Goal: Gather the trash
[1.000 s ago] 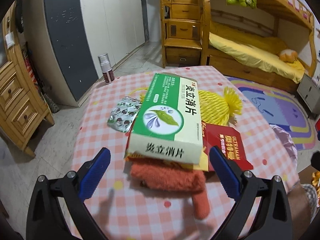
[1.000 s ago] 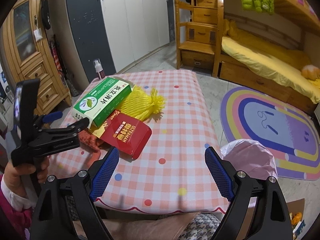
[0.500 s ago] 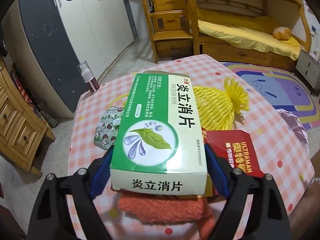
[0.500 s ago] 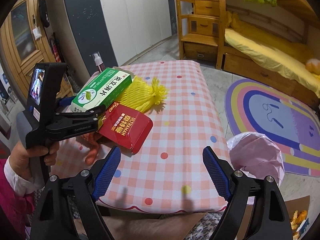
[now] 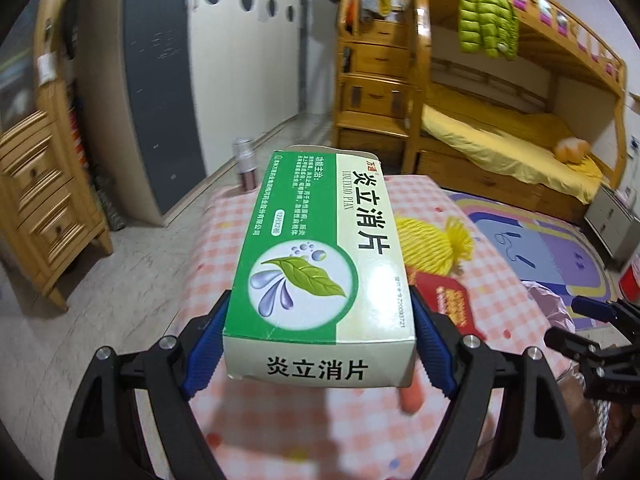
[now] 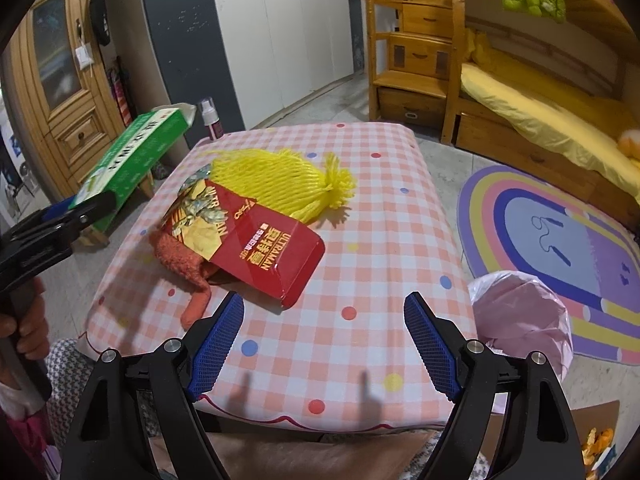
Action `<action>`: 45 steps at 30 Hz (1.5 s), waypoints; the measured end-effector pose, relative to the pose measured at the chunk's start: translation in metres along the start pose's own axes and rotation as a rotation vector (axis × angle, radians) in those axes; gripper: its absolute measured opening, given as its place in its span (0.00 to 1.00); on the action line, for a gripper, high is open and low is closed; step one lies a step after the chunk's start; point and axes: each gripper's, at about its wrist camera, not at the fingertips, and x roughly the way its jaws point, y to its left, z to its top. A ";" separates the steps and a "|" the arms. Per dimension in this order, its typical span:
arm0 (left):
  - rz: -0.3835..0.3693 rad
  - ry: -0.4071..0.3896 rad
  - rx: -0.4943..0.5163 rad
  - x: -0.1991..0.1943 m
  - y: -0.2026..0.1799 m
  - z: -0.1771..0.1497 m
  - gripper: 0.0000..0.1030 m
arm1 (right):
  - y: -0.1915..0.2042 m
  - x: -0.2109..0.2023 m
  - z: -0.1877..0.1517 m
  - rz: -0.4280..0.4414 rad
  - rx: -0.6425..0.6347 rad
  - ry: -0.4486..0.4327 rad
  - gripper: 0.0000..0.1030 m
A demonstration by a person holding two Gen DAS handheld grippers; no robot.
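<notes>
My left gripper (image 5: 318,344) is shut on a green and white medicine box (image 5: 320,256) and holds it up above the left edge of the pink checked table (image 6: 360,264). The box also shows in the right wrist view (image 6: 132,164), lifted off the table at the left. My right gripper (image 6: 324,344) is open and empty over the table's near edge. On the table lie a red Ultraman box (image 6: 264,248), a yellow foam net (image 6: 288,176) and an orange sock (image 6: 184,260).
A pink trash bag (image 6: 520,316) stands open on the floor right of the table. A small spray bottle (image 6: 210,120) stands past the table's far left corner. A wooden dresser (image 5: 36,204), wardrobes, a bunk bed and a rainbow rug (image 6: 560,232) surround the table.
My left gripper closed on the medicine box and lifted it off the pile, up and to the left. The right gripper stayed open and moved slightly closer to the table.
</notes>
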 end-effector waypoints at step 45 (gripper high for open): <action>-0.064 0.017 -0.047 -0.016 0.006 -0.027 0.78 | 0.011 0.018 0.027 0.102 0.027 0.140 0.00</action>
